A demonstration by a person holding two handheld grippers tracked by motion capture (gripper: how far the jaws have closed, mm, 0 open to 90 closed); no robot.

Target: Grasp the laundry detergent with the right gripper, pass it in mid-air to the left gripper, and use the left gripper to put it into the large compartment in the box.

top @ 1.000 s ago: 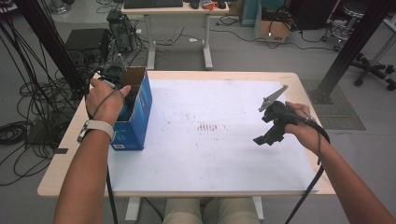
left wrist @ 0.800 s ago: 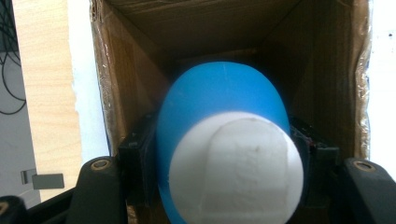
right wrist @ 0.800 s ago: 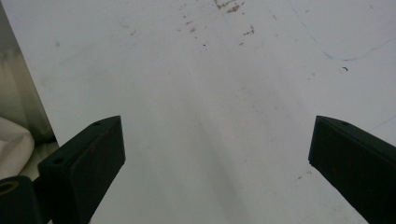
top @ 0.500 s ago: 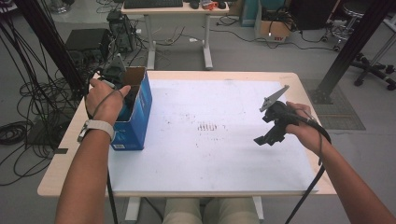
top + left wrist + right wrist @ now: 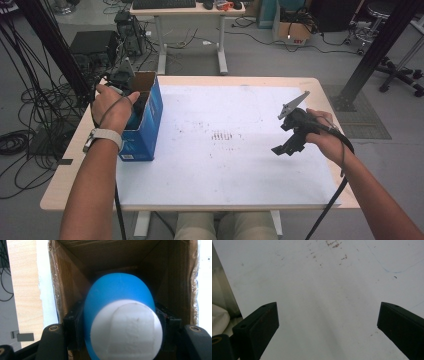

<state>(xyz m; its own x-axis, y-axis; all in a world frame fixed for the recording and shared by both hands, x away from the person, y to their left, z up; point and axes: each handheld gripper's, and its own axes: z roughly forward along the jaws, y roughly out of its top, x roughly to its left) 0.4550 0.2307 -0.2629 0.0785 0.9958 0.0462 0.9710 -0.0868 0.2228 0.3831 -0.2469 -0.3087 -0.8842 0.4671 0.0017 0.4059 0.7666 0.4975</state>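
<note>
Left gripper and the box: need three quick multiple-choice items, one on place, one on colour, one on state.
1. Where is the left gripper?
A. over the white mat
B. down in the cardboard box
C. off the table

2. What colour is the body of the held bottle?
A. red
B. green
C. blue

3. How do the right gripper jaws stand?
A. apart, nothing between
B. shut on a cup
C. shut on the box

Answers: 1 B, box walls surround it; 2 C, blue with a white cap; 3 A, only bare mat lies between them.

Even soft daylight, blurred close-ups
</note>
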